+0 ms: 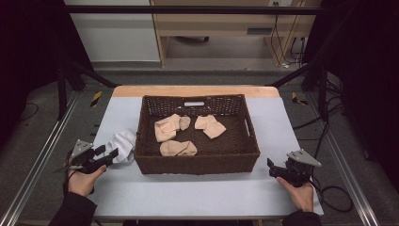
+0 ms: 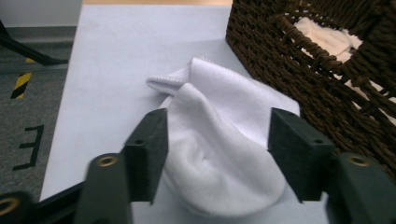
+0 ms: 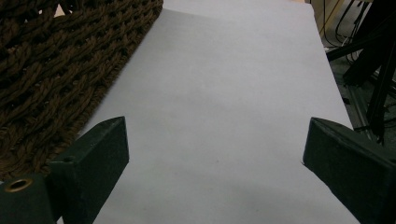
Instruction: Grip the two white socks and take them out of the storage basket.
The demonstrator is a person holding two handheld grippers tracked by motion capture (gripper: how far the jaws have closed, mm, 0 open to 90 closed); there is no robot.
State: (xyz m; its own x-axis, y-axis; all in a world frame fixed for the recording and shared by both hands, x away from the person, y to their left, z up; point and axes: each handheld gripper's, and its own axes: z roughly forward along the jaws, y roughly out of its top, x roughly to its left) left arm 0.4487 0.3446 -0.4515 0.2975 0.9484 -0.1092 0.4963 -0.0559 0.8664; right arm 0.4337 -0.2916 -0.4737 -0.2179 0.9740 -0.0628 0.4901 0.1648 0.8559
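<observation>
- Where the high view looks down on the pale grey table [image 1: 188,193], a dark brown woven basket [image 1: 197,162] sits at the middle of the frame, with a cut-out handle in its far wall.
- Inside the basket lie three beige socks [image 1: 178,148]: one at upper left of the basket floor, one at upper right, one nearer the front wall, each apart from the others.
- A white sock [image 1: 123,143] lies on the table just beside the basket's left wall, at the left of the high view.
- The left tool [image 1: 107,157] is at the lower left of the high view, held in the person's left hand [image 1: 84,181]; in the left gripper view the left tool [image 2: 217,154] stands released, its jaws spread on either side of the white sock [image 2: 224,149], the left one against the fabric and the right one with a small gap, not squeezing it.
- The right tool [image 1: 273,168] rests at the lower right of the high view, gripped by the right hand [image 1: 301,193], well apart from the basket's right corner.
- In the right gripper view the right tool [image 3: 215,154] is released, jaws wide, with bare table [image 3: 219,107] between them and the basket's weave [image 3: 56,70] at the upper left of the frame.
</observation>
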